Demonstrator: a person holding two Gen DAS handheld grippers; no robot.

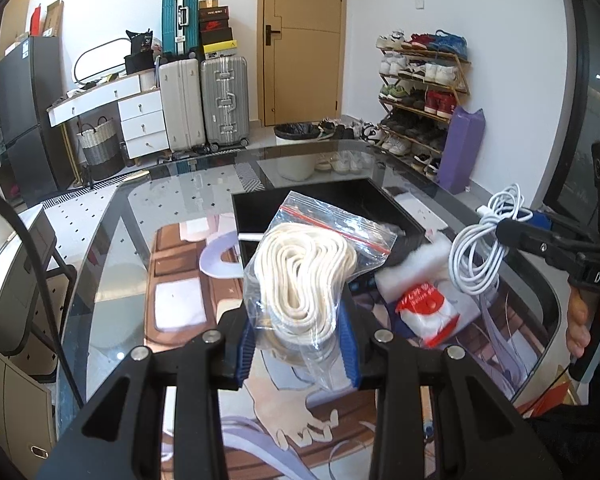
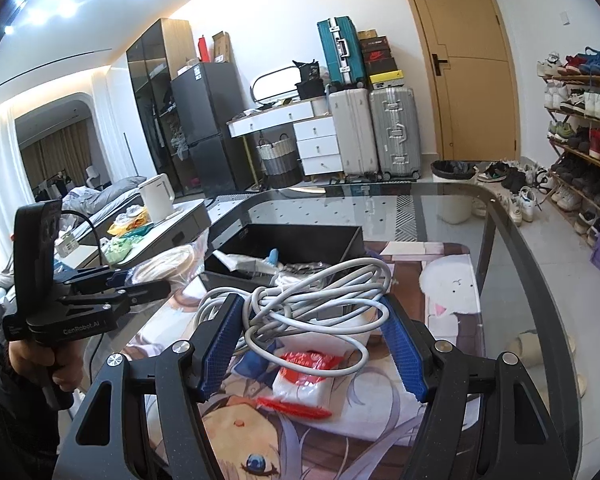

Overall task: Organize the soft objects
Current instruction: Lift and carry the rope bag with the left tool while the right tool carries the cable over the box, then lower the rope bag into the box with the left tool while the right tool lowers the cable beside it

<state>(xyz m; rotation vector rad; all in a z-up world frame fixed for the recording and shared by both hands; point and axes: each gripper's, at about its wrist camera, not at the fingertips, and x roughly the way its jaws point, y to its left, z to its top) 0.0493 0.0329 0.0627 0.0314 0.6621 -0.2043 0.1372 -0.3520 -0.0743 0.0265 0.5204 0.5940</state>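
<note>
A clear zip bag holding a coiled white rope (image 1: 304, 276) is lifted off the table, with my left gripper (image 1: 298, 346) shut on its lower part. The same left gripper (image 2: 148, 282) and bag (image 2: 168, 262) show at the left of the right wrist view. My right gripper (image 2: 312, 344) is shut on a bundled white cable (image 2: 308, 300), whose loops hang from the right gripper (image 1: 512, 228) in the left wrist view as a white cable (image 1: 476, 256). A red-and-white packet (image 1: 428, 314) (image 2: 304, 382) lies on the printed mat below. Behind stands a black open box (image 1: 260, 204) (image 2: 320, 244).
The glass table (image 1: 140, 208) (image 2: 512, 248) bears a printed mat (image 1: 180, 276) (image 2: 452, 280). A white foam block (image 1: 416, 260) lies by the box, which holds several items. A side table with a white kettle (image 2: 156, 196) stands left; shoes and a rack (image 1: 420, 92) are beyond.
</note>
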